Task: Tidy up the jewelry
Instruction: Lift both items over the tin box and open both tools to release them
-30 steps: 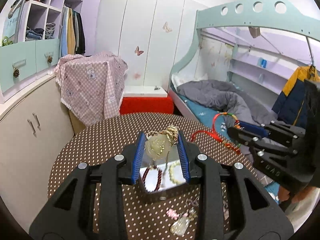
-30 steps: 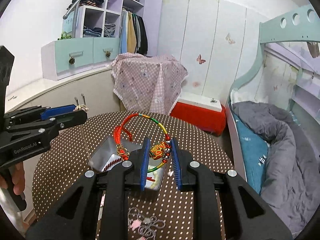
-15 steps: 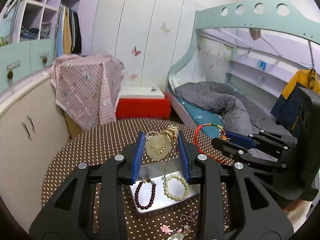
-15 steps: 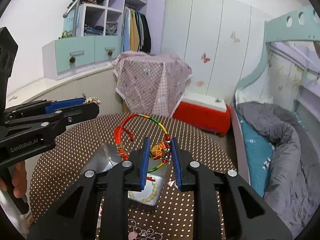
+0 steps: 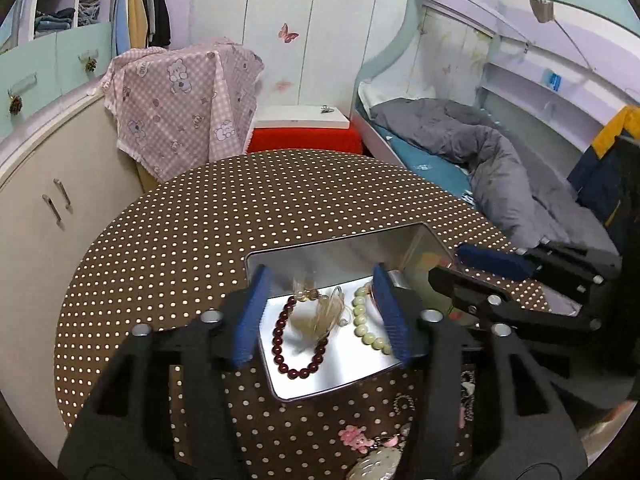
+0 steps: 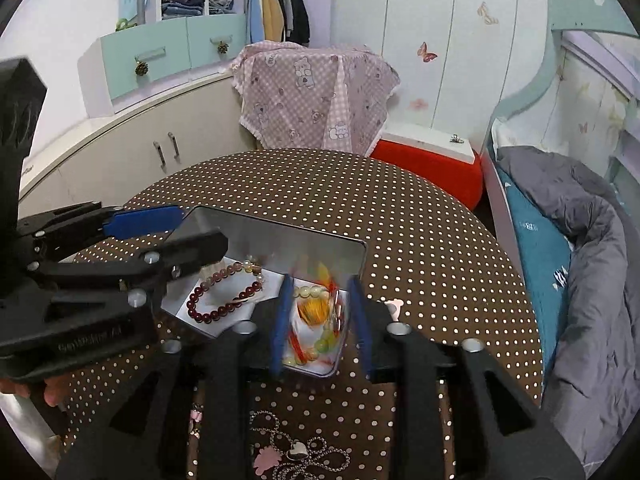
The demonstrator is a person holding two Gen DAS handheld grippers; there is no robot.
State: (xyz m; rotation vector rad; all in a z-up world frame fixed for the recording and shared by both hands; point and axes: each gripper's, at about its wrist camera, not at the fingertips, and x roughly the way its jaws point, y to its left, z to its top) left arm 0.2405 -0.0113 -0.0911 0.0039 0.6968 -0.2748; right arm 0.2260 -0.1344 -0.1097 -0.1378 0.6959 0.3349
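Observation:
A shiny metal tin (image 5: pixel 332 236) lies on the brown dotted table (image 5: pixel 168 240). My left gripper (image 5: pixel 320 276) hovers over its near end, jaws opening. A pale jade pendant on a cord (image 5: pixel 316 316) is blurred below the pads, touching neither. It lies over a dark red bead bracelet (image 5: pixel 296 360) and next to a pale green bead bracelet (image 5: pixel 370 330). My right gripper (image 6: pixel 319 282) is over the tin's (image 6: pixel 280 228) other end, jaws also opening. A blurred red and multicoloured cord bracelet (image 6: pixel 316 312) is loose beneath it, on the green beads (image 6: pixel 322 344).
Loose jewellery lies on the table near me: a pink flower charm (image 5: pixel 354 438), a pale pendant (image 5: pixel 376 460) and a heart chain necklace (image 6: pixel 296 450). A cream cabinet (image 5: pixel 36 216) is on the left. A bed with a grey quilt (image 5: pixel 500 160) is on the right.
Both grippers dropped toward the tin and their jaws spread. The jade pendant left the left pads and the cord bracelet left the right pads; both now lie in the tin.

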